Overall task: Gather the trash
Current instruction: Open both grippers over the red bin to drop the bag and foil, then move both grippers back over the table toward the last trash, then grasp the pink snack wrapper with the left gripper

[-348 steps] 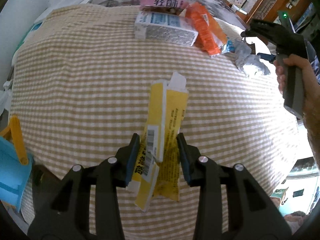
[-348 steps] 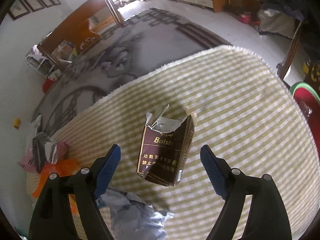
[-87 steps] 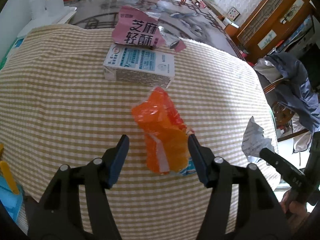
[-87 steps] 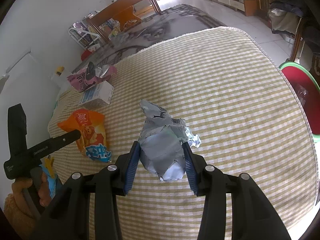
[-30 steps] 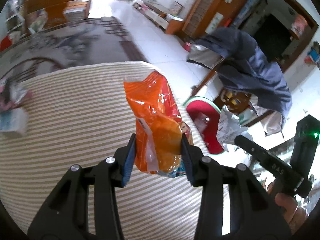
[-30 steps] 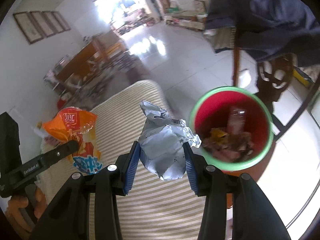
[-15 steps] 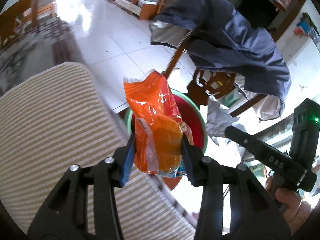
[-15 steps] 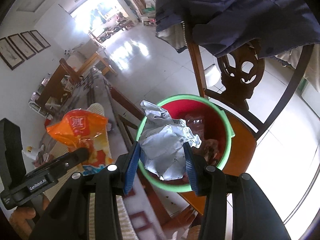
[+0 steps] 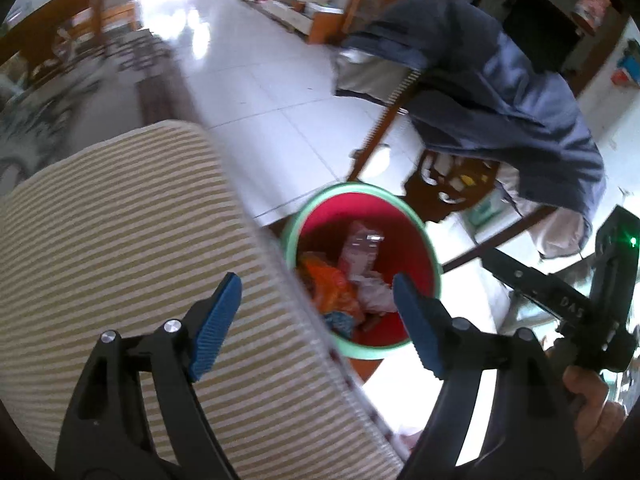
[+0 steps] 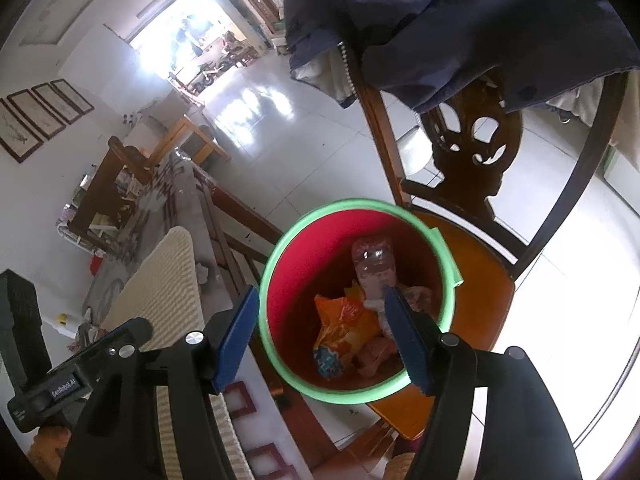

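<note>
A red bin with a green rim [image 9: 430,248] [image 10: 276,264] stands on a wooden chair seat beside the table. Inside lie the orange snack bag [image 9: 332,290] [image 10: 346,322], a clear plastic bottle [image 10: 374,266] and crumpled paper [image 9: 374,294]. My left gripper [image 9: 316,322] is open and empty above the table's edge, in front of the bin. My right gripper [image 10: 324,338] is open and empty right above the bin. The right gripper also shows at the right of the left wrist view [image 9: 560,300].
The table with its beige striped cloth [image 9: 120,248] [image 10: 164,292] lies left of the bin. A dark wooden chair back [image 10: 468,148] with a blue jacket [image 9: 492,92] [image 10: 460,20] draped over it rises behind the bin. White tiled floor surrounds them.
Both grippers have opened. The orange snack bag and the crumpled silver wrapper have dropped out of them into the red bin.
</note>
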`<state>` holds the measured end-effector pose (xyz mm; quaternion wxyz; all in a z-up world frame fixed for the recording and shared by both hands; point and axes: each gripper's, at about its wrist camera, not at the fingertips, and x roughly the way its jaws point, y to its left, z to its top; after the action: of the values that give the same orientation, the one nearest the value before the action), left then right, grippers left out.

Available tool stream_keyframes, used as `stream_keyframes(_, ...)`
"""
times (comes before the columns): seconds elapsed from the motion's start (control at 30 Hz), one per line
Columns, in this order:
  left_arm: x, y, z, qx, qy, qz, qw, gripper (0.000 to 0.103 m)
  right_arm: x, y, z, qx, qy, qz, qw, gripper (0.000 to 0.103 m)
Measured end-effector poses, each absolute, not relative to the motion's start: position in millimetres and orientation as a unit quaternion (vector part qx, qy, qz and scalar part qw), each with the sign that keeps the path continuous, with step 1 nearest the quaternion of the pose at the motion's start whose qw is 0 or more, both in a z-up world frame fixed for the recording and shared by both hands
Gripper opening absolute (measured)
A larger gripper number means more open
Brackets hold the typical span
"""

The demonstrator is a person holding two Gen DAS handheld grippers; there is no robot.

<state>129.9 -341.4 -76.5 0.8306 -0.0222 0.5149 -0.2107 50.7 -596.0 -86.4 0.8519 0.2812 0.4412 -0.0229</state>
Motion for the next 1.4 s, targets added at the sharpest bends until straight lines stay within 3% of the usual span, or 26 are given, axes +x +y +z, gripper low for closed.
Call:
stream_keyframes(0.57, 99.9, -99.5, -69.1, -0.101, 0.494, -0.007, 0.864, 0.076, 74.6, -435.6, -82.6, 0.234, 0.475, 0.069, 0.845, 0.064)
stream_keyframes(0.63, 103.0, -63.4, -62.6, -0.093, 0.481, 0.019, 0.871, 0.08, 74.6, -401.5, -78.3, 0.222, 0.477, 0.088, 0.846, 0.064)
stream_keyframes(0.73, 115.1, -10.4, -54.6, -0.085, 0.465, 0.067, 0.879, 0.096, 68.8, -361.7, -74.6, 0.206, 0.478, 0.108, 0.847, 0.064)
stream_keyframes(0.8, 126.4, 21.4, -50.8, -0.088, 0.456, 0.087, 0.881, 0.096, 61.1, -340.5, -75.5, 0.204, 0.479, 0.112, 0.846, 0.065)
stream_keyframes(1.17, 192.7, 62.5, -70.5, -0.058, 0.479, 0.051, 0.875, 0.097, 38.1, -295.2, -75.0, 0.21, 0.48, 0.077, 0.848, 0.067)
stream_keyframes(1.2, 196.7, 64.4, -73.0, -0.059, 0.482, 0.044, 0.873, 0.095, 38.5, -291.1, -74.0, 0.208, 0.48, 0.077, 0.849, 0.067)
stream_keyframes(1.27, 201.6, 66.9, -77.6, -0.064, 0.492, 0.035, 0.868, 0.07, 41.2, -283.0, -73.2, 0.201, 0.484, 0.079, 0.848, 0.067)
stream_keyframes(1.37, 199.6, 76.4, -80.0, -0.077, 0.491, 0.032, 0.867, 0.055, 49.7, -265.3, -74.2, 0.184, 0.493, 0.092, 0.845, 0.067)
stream_keyframes(1.4, 194.8, 80.1, -77.1, -0.085, 0.485, 0.028, 0.87, 0.055, 55.7, -256.4, -75.3, 0.174, 0.499, 0.102, 0.843, 0.067)
